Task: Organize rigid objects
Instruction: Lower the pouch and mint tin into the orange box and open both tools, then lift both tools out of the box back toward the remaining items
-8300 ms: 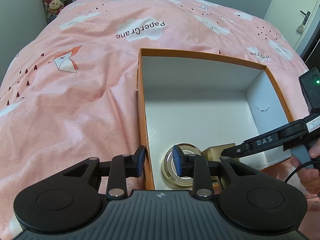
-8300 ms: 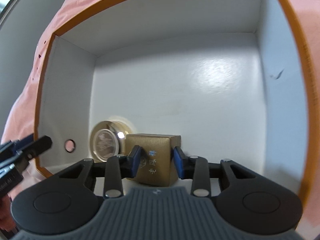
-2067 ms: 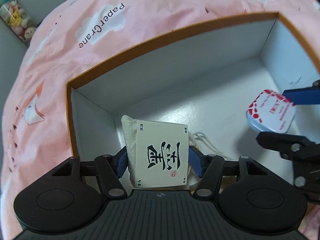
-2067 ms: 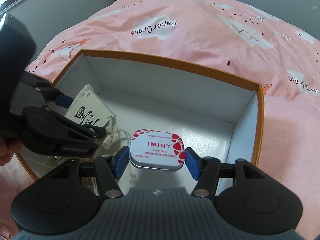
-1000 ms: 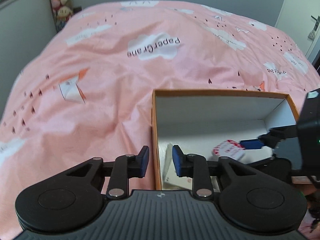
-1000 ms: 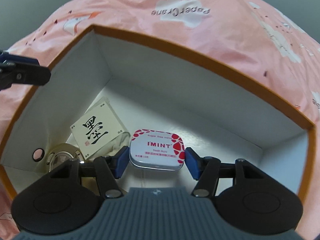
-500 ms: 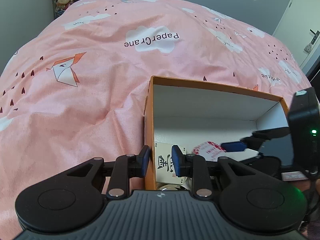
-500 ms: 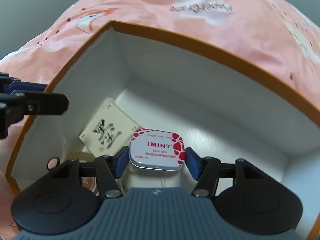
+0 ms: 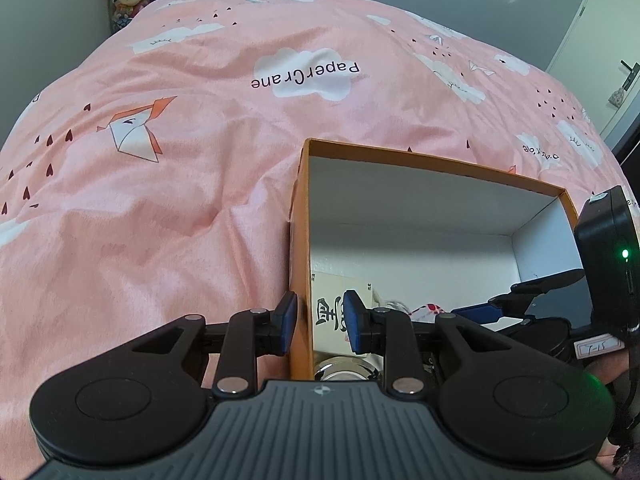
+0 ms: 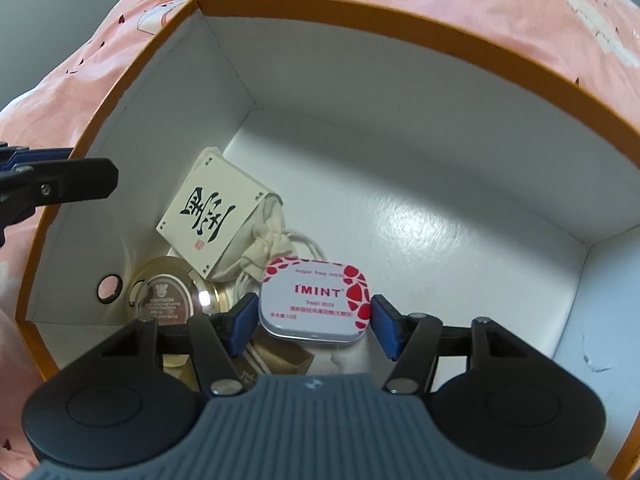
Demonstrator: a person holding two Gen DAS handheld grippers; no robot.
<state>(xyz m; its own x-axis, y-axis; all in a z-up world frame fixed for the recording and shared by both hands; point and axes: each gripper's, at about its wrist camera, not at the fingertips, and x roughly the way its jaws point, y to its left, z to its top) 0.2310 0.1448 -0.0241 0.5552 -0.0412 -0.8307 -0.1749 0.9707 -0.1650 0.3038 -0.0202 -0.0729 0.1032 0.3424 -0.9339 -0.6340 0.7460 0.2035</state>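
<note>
I have the mint tin [image 10: 315,300] between my right gripper's [image 10: 314,322] pads, lid up, low inside the orange-rimmed box [image 10: 360,36], over its near-left part. The left pad touches the tin's edge; at the right pad I see a sliver of gap, so I judge I am at the point of letting it go, though whether it already rests on the things beneath I cannot tell. To do this well I should lower until the tin sits flat, preferably on the bare white floor just right of the pile, then spread the pads evenly and lift straight up so neither drags it.

The lid reads "sugar free mints", "IMINT", "fresh litchi", with a smaller line I cannot read. Just behind it a cloth drawstring pouch [image 10: 260,248] lies under a cream card box [image 10: 210,216] bearing one large black brush character and a red seal. A round glass-topped gold case [image 10: 166,294] sits in the corner; its print is too small.

My left gripper [image 9: 318,318] is narrowed on nothing, straddling the box's left wall. The pink duvet [image 9: 160,200] says "PaperCrane".
</note>
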